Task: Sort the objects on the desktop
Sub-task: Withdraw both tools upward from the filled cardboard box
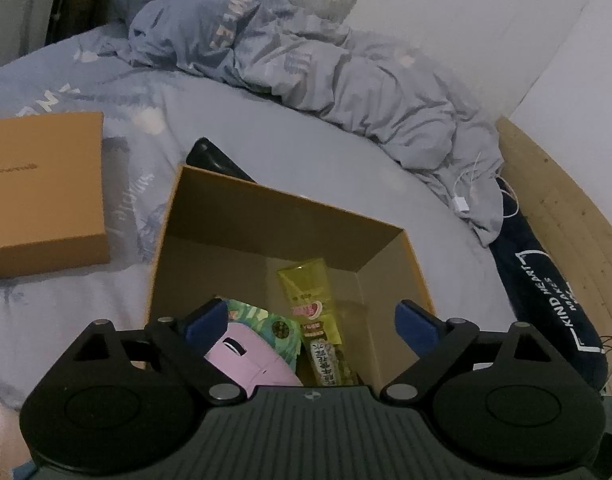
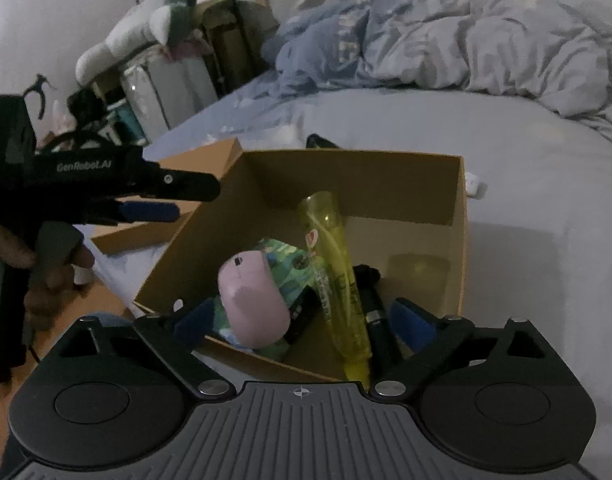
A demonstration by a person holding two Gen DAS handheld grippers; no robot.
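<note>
Both tongs spread and empty over a filled cardboard box on the bed.

Left tongs (image 1: 309, 320) and right tongs (image 2: 302, 316) gaping, gripping nothing. Below, inside the open box (image 2: 457, 208): pink mouse (image 2: 252, 300), yellow tube (image 2: 333, 264), green packet (image 2: 290, 260), black cylinder (image 2: 379, 320). Lid (image 1: 46, 196) off, far left on the sheet; dark flat object (image 1: 214, 158) left outside, beyond the far wall.

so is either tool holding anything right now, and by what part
Nothing is held. The left tool and the right tool both stand open over the cardboard box, with the pink mouse and yellow tube lying loose inside.
</note>
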